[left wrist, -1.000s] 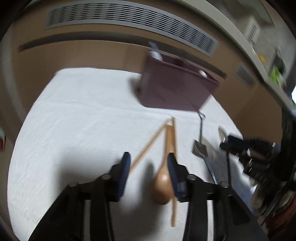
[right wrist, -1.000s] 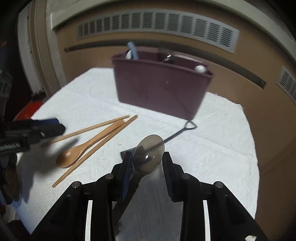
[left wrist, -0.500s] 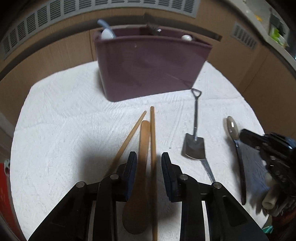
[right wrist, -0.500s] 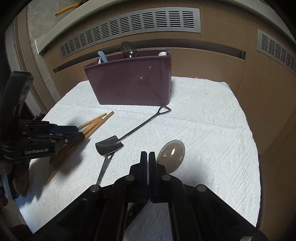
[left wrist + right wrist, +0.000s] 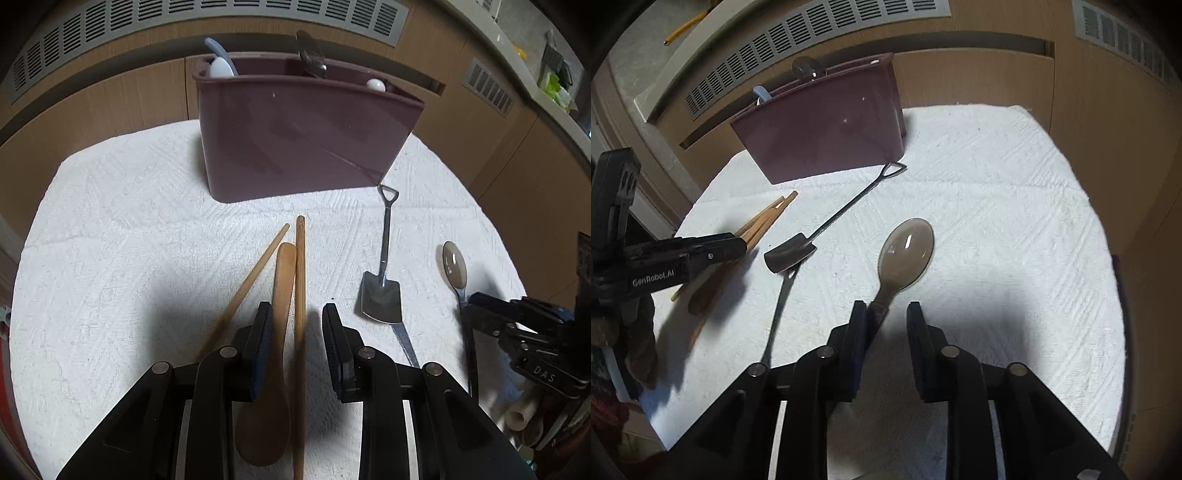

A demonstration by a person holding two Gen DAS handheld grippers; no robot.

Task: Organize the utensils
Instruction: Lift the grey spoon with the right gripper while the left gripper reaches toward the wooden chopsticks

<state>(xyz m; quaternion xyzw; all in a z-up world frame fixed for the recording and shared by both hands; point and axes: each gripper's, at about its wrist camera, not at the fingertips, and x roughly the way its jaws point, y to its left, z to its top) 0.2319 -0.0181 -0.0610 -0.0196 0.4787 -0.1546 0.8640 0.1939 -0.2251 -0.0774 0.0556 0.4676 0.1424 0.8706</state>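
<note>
A maroon utensil caddy (image 5: 303, 136) stands at the back of the white cloth and holds several utensils. My left gripper (image 5: 297, 314) is open, its jaws on either side of a wooden spoon (image 5: 275, 354) and one wooden chopstick (image 5: 300, 295); a second chopstick (image 5: 255, 273) lies just left. My right gripper (image 5: 884, 314) is open, with the handle of a metal spoon (image 5: 905, 254) lying between its jaws against the left one. A small shovel-shaped spoon (image 5: 831, 221) lies between the two groups.
The white textured cloth (image 5: 129, 240) covers a round table that drops off at the edges. Brown cabinet fronts with vent grilles (image 5: 258, 11) stand close behind the caddy. A thin dark utensil handle (image 5: 779, 310) lies by the shovel spoon.
My right gripper, shut half a second ago, has opened around the metal spoon's handle. My left gripper has widened slightly and moved forward over the wooden spoon and chopstick.
</note>
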